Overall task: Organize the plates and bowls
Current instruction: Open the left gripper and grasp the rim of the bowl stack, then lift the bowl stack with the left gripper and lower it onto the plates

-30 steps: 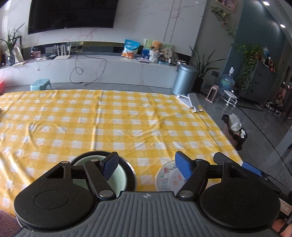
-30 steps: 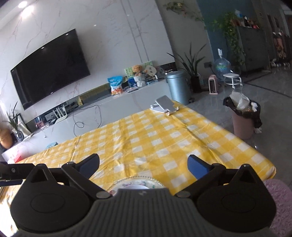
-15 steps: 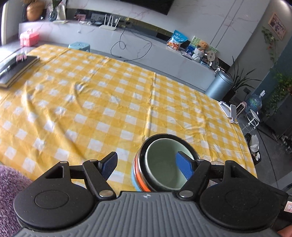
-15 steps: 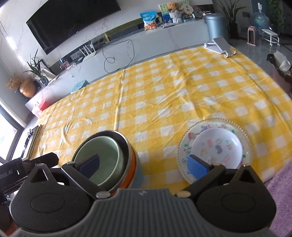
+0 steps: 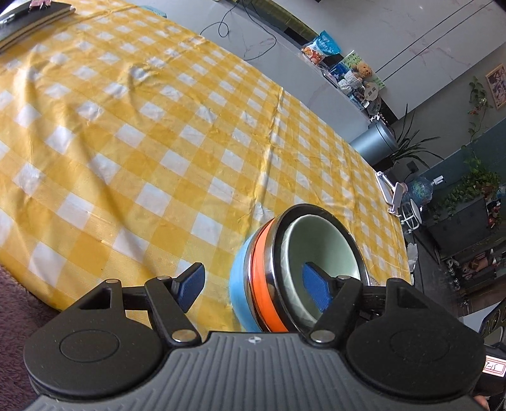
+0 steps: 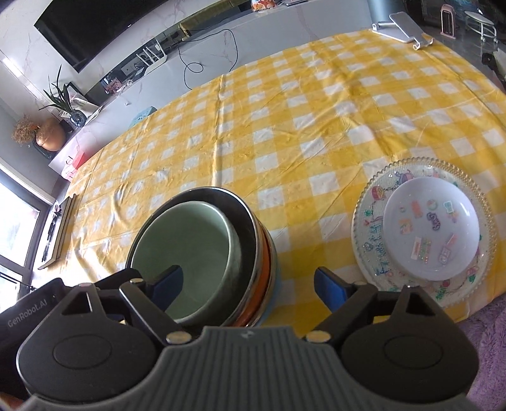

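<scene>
While wide open, both grippers (image 5: 253,284) (image 6: 248,281) astride bowl stack (image 6: 202,253) rim.

Yellow-checked tablecloth (image 6: 300,126) covers table; on it: nested bowl stack (image 6: 202,253), stacked plates (image 6: 423,230), phone stand (image 6: 398,27).

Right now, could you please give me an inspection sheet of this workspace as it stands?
Surface: yellow checked tablecloth, wrinkled, covering the table.
Job's things: nested bowl stack, a pale green bowl inside a dark metal one, with orange and blue bowls beneath; small white plate resting on the patterned glass plate to its right.
Clutter: phone stand at the far corner; dark flat item on the far left edge, kind unclear.
Grippers: left gripper open, one finger over the stack's inside, one outside its wall; right gripper open, also straddling the rim.
Cables: black cable trailing over the TV bench.
Surroundings: television, plants, metal bin, purple rug.
</scene>
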{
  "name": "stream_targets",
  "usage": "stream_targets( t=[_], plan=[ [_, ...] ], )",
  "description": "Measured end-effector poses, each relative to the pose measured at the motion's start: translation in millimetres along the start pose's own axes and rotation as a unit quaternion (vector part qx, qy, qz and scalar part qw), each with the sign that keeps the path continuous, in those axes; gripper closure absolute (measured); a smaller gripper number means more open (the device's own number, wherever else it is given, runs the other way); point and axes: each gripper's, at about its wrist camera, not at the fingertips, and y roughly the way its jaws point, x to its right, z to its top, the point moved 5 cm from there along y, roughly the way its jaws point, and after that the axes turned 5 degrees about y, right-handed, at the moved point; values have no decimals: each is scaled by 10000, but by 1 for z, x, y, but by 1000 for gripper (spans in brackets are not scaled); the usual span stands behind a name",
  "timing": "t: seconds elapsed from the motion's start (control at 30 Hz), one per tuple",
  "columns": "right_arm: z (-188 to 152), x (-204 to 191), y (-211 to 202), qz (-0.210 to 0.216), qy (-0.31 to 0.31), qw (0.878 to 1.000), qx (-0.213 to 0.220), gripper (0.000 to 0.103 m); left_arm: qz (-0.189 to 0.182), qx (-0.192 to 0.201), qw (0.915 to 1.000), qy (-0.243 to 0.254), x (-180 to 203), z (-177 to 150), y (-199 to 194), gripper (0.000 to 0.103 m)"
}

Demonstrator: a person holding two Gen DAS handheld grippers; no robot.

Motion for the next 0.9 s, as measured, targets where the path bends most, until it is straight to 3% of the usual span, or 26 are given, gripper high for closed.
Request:
stream_targets(
  t=[0.13,0.4,0.5,0.9],
  plan=[
    [-1,3,10,119,185,9996,-153,24,-335,-261,9986,-314,-6,-5,15,28],
    [-1,13,25,351,637,9967,-362,38,-532,-358,9962,-589,-12,-3,24,37],
    [-1,13,28,409,646,9963,-395,45,-532,-360,9964,-551,-10,-2,24,43],
    [0,20,31,468,1015,9926,-465,51,-118,-472,9983,-309,2,1,27,48]
  ],
)
